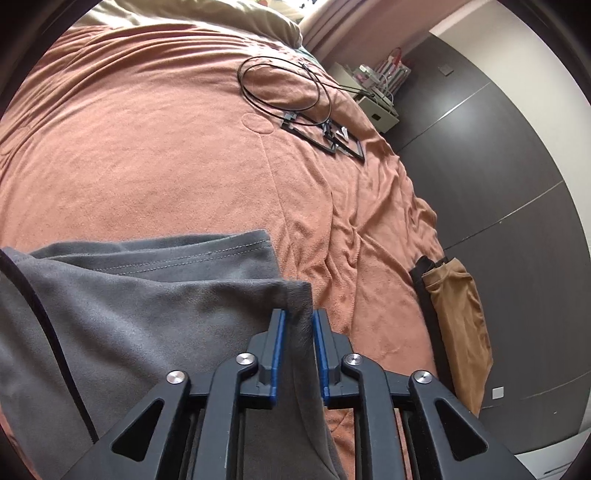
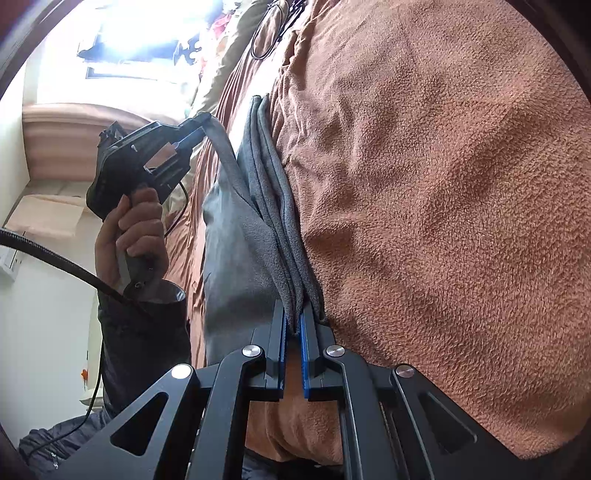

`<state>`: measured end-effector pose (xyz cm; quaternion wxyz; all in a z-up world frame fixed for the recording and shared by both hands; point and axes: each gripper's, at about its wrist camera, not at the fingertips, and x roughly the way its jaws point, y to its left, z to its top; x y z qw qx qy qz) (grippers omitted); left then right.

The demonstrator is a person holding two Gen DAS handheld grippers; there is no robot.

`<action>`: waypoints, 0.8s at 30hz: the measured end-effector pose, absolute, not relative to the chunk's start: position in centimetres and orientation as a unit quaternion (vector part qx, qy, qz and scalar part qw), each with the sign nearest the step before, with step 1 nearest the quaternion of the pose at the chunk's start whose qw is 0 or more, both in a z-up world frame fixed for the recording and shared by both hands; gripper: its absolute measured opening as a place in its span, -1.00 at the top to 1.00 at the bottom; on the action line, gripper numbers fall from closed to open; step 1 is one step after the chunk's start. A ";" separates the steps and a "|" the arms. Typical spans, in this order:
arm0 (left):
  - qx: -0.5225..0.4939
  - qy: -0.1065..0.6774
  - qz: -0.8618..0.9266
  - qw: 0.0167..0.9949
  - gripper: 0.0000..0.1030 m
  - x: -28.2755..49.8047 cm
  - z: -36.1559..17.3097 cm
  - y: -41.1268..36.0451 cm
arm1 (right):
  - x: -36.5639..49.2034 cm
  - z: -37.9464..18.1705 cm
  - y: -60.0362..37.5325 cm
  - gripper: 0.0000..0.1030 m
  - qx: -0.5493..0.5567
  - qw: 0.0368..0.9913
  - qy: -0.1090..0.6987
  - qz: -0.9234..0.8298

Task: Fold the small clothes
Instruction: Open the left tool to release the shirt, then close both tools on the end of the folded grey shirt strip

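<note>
Your left gripper [image 1: 298, 322] and right gripper [image 2: 293, 320] each pinch the grey garment [image 1: 155, 306] between their fingers.

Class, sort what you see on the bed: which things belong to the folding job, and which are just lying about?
Part of the job:
- grey garment, held at two edges
- left tool, shut on it
- right tool, shut on it
- orange blanket, the folding surface

Just lying about:
- black cables
- black frames
- tan cloth at the bed's edge
- beige pillow
</note>
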<state>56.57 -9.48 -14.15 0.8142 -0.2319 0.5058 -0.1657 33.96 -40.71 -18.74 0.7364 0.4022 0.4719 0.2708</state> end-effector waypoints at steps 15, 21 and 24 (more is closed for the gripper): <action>-0.238 0.499 -0.100 0.827 0.20 47.9 -13.8 -0.9 | 32.8 -17.3 -41.0 0.95 0.388 0.756 0.455 0.264; -0.245 0.508 -0.072 0.823 0.19 43.3 -15.0 1.8 | 32.3 -17.1 -41.4 0.96 0.382 0.766 0.452 0.251; -0.242 0.515 -0.058 0.820 0.19 40.9 -15.7 2.8 | 32.2 -16.8 -41.2 0.95 0.366 0.771 0.458 0.250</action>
